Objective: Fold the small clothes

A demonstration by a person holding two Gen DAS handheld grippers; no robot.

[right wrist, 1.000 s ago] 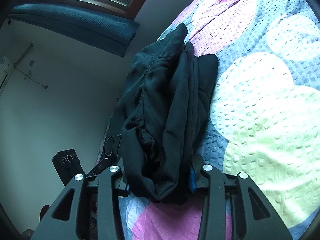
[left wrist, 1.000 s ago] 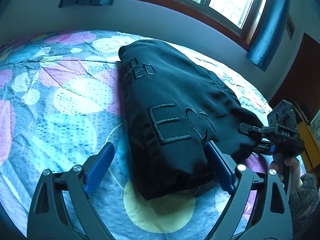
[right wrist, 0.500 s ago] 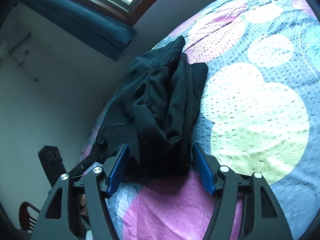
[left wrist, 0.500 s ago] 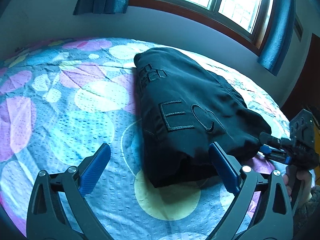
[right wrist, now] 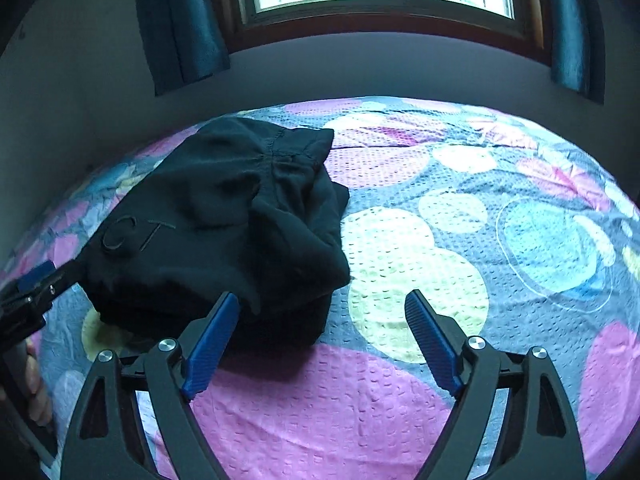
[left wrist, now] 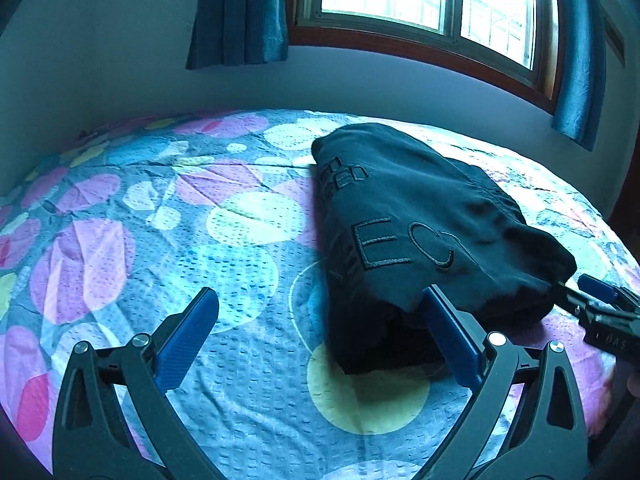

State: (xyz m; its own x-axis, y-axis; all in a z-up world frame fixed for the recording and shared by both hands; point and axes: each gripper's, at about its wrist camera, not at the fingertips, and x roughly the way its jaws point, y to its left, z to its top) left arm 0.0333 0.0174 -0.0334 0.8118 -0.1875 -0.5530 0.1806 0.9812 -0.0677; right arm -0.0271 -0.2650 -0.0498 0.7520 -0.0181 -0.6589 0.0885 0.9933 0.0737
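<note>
Left wrist: both grippers, left gripper & right gripper, jaws wide open, empty. Black garment bunched mid-bed; risk: loose top layer may slump, fold undone.

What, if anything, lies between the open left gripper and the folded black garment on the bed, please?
Nothing visible does. The left gripper stands open, its right finger at the near edge of the black garment, and only bare patterned bedspread shows between its fingers. The right gripper is likewise open at the garment's other side.
</note>
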